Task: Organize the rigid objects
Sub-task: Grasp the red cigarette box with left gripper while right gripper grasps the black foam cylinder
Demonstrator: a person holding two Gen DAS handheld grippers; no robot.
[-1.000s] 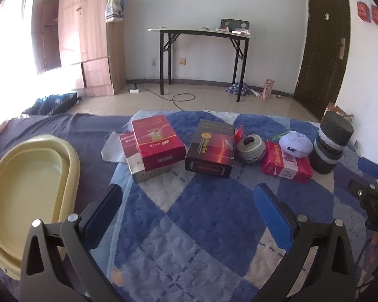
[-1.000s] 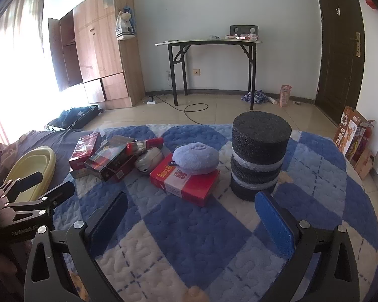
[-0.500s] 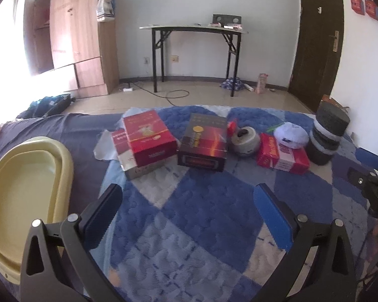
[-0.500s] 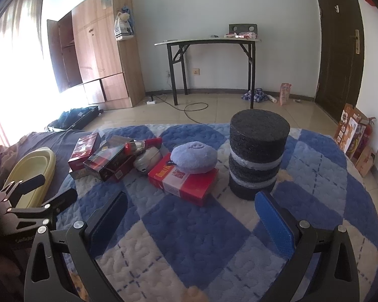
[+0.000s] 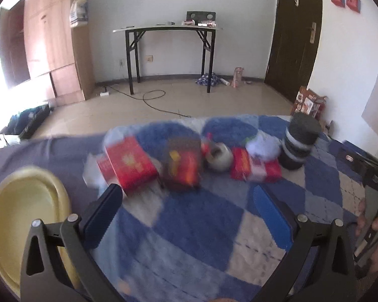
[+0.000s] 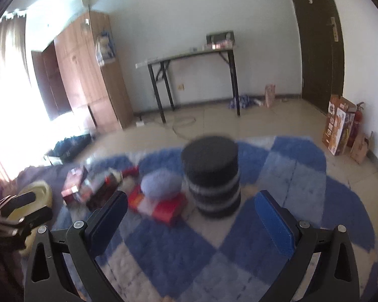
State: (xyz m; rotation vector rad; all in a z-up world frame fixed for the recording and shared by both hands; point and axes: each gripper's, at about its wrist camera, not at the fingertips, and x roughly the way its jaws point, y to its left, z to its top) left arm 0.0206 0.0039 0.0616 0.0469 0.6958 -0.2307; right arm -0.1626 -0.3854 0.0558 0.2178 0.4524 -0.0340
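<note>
While both views smear with motion, risks misjudging reach: left gripper (image 5: 186,201) and right gripper (image 6: 189,210) hover spread and empty above blue checked quilt (image 5: 201,226); could topple dark foam cylinder (image 6: 211,178) onto red cardboard boxes (image 5: 131,162), well apart from yellow plastic basin (image 5: 20,216).

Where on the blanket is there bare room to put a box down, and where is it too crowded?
The checked blanket is bare between the row of boxes and both sets of open jaws. It is also bare to the right of the black foam cylinder. It is crowded in the row itself: red box, dark box, cylinder. The yellow basin looks unfilled.
</note>
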